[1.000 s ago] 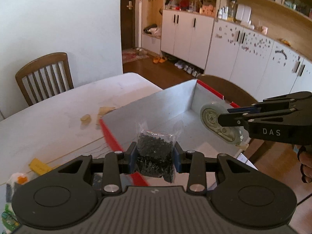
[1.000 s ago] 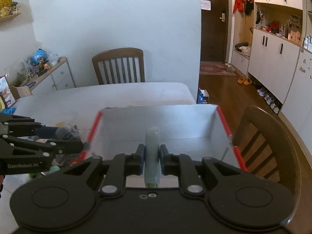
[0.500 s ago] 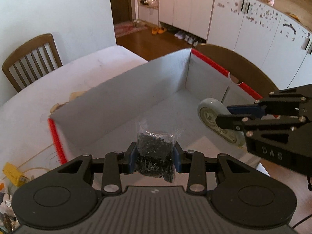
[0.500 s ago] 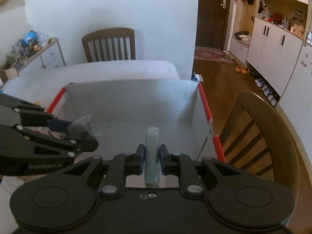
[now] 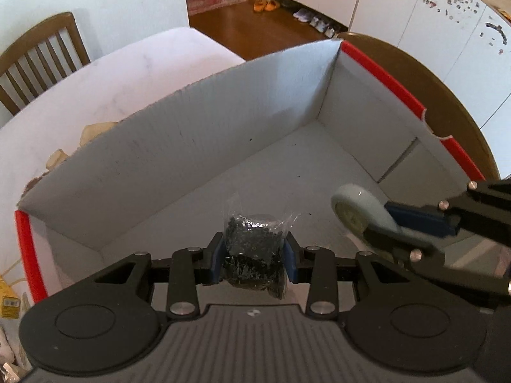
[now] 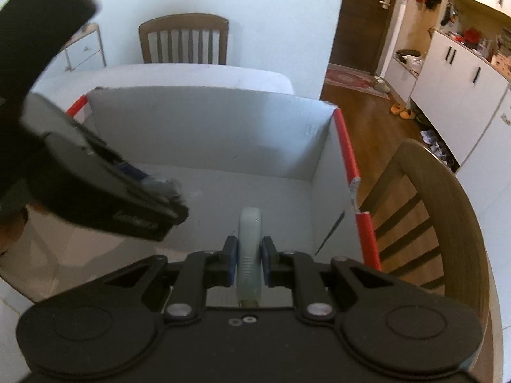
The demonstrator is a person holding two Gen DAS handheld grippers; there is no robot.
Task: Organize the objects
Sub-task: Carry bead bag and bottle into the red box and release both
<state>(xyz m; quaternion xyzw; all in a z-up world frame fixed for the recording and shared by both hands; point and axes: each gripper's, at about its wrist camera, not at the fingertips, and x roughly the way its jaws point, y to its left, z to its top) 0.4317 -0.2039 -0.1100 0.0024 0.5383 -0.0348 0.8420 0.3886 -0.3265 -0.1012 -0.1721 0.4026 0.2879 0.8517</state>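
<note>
Above the floor of the white box (image 5: pixel 198 134), one clear bag of small black pieces (image 5: pixel 254 249) sits pinched between the blue pads of the left gripper (image 5: pixel 254 260), jaws partly closed on it. Beside it over the box, the right gripper (image 6: pixel 249 260) clamps one pale round wheel-like object (image 6: pixel 251 239), jaws nearly together. Two wooden chairs (image 6: pixel 183 38) stand by the box.

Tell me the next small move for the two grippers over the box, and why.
Probably lower both a little further, then open the jaws. The left gripper is shut on the bag of small black parts and the right gripper on the pale wheel. Both hang above the bare floor of the white box, inside its walls, so a short drop should land them safely.
</note>
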